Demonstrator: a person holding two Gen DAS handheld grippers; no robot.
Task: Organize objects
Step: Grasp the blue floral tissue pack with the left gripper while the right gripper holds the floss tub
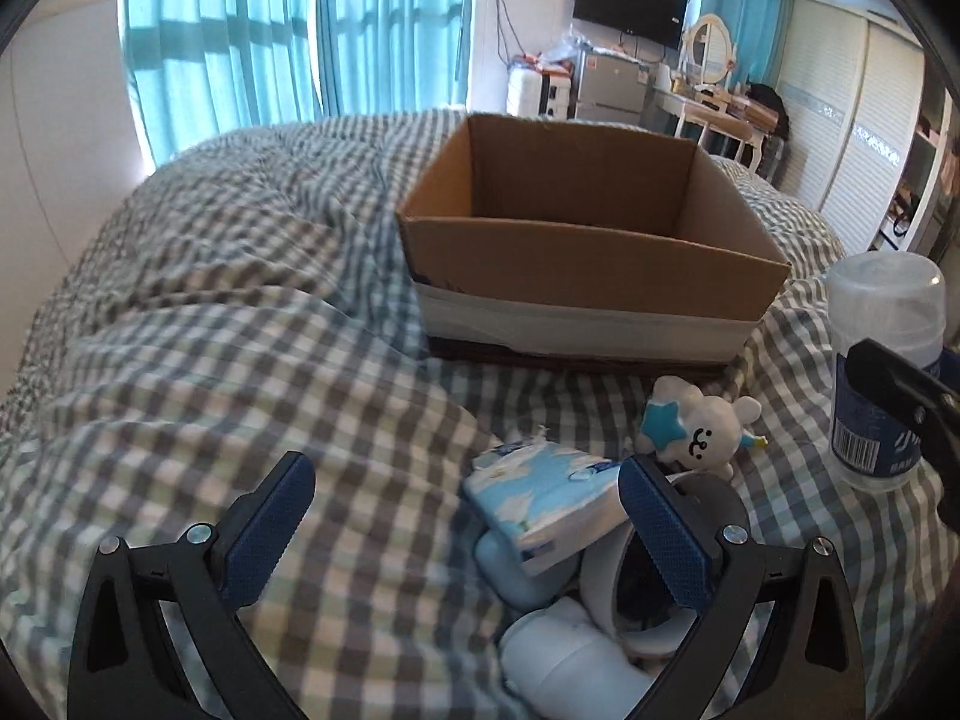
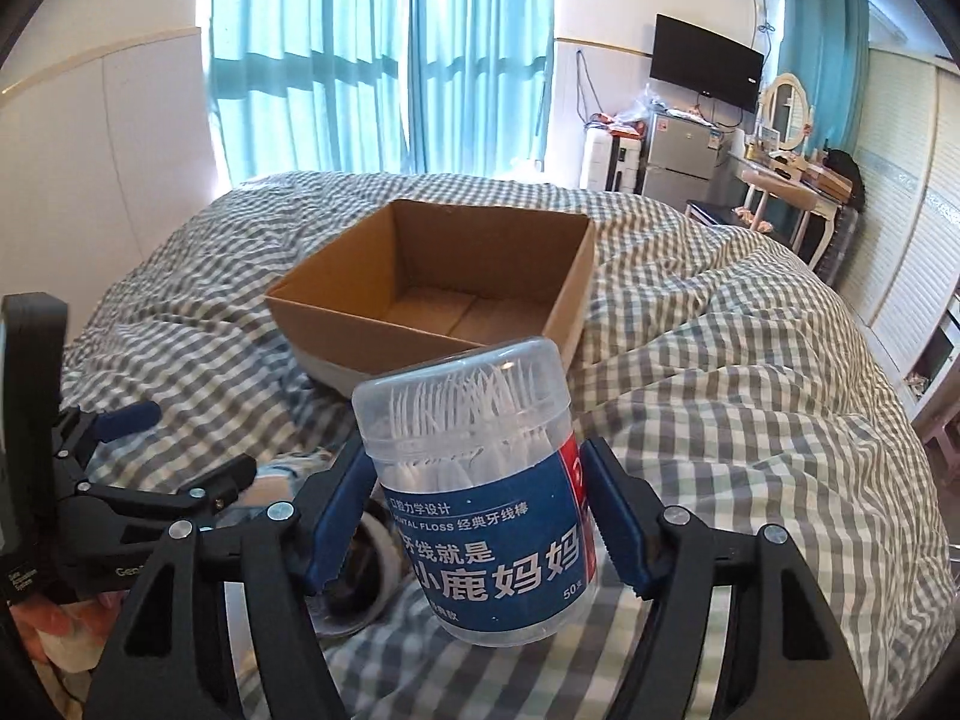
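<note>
An open cardboard box (image 1: 588,252) sits on the checked bedspread; it also shows in the right wrist view (image 2: 420,330), with nothing visible inside. My right gripper (image 2: 474,510) is shut on a clear dental floss jar (image 2: 486,498) with a blue label, held upright above the bed; the jar shows at the right edge of the left wrist view (image 1: 882,372). My left gripper (image 1: 465,516) is open and empty, low over a pile: a blue-and-white tissue pack (image 1: 540,498), a white plush toy (image 1: 696,420), white bottles (image 1: 570,654) and a tape roll (image 1: 714,498).
The grey-and-white checked bedspread (image 1: 240,330) is rumpled, with a raised fold left of the box. Turquoise curtains (image 1: 288,30), a small fridge (image 1: 612,84), a TV and a dressing table stand behind the bed. Wardrobe doors (image 2: 912,228) are at the right.
</note>
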